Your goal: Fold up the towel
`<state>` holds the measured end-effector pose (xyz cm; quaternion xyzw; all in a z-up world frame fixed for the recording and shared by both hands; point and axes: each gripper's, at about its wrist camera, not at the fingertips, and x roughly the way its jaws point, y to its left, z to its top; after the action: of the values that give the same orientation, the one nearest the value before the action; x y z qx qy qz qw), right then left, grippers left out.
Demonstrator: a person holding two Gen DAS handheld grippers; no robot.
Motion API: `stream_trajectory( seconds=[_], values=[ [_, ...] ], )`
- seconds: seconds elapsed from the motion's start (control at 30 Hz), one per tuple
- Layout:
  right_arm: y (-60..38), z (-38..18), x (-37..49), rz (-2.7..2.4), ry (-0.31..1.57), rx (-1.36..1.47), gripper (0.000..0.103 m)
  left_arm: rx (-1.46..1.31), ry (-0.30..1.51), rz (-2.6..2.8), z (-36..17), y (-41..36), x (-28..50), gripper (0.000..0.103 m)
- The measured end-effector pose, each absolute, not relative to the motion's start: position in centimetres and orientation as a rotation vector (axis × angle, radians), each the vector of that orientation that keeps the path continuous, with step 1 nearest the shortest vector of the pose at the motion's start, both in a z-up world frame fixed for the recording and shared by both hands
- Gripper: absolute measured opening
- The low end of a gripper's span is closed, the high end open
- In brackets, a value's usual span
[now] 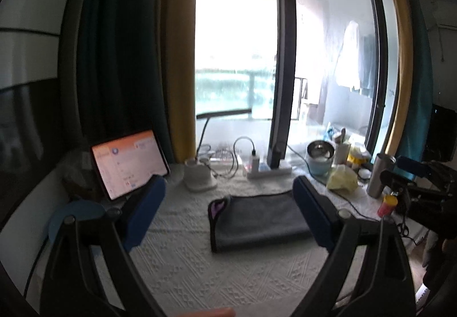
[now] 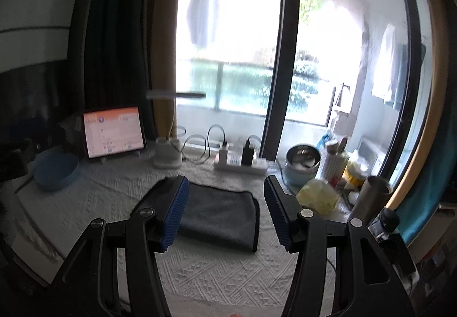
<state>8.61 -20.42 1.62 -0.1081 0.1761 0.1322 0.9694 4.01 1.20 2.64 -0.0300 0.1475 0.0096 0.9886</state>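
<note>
Left wrist view, folded grey terry towel, rectangular, on embossed white tablecloth

Grey towel, purple corner; white textured tablecloth; blue bowl; yellow curtain.

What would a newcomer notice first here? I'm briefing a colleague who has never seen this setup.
Probably the bright window behind the table, then the dark grey towel lying folded on the white textured tablecloth at the centre. Both the left gripper and the right gripper hang open above it, holding nothing. A lit tablet stands at the back left, and clutter crowds the right edge.
</note>
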Motion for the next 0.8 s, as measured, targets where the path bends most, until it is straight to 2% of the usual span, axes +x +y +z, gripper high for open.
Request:
stream_trajectory(
  seconds=[0.13,0.2,0.3,0.8],
  values=[
    [-20.7,3.4,6.5,0.265,0.293,-0.208,0.059,-0.052,0.266,0.02,3.5,1.1,2.9,0.092],
    [-20.8,4.2,5.5,0.263,0.263,-0.202,0.066,-0.054,0.25,0.02,3.9,1.1,2.5,0.092],
    [-21.1,5.1,4.5,0.259,0.226,-0.186,0.069,-0.07,0.227,0.025,4.4,1.4,1.8,0.092],
    [-21.8,5.0,4.7,0.241,0.218,-0.152,0.07,-0.09,0.182,0.057,4.8,2.2,0.9,0.092]
  ],
)
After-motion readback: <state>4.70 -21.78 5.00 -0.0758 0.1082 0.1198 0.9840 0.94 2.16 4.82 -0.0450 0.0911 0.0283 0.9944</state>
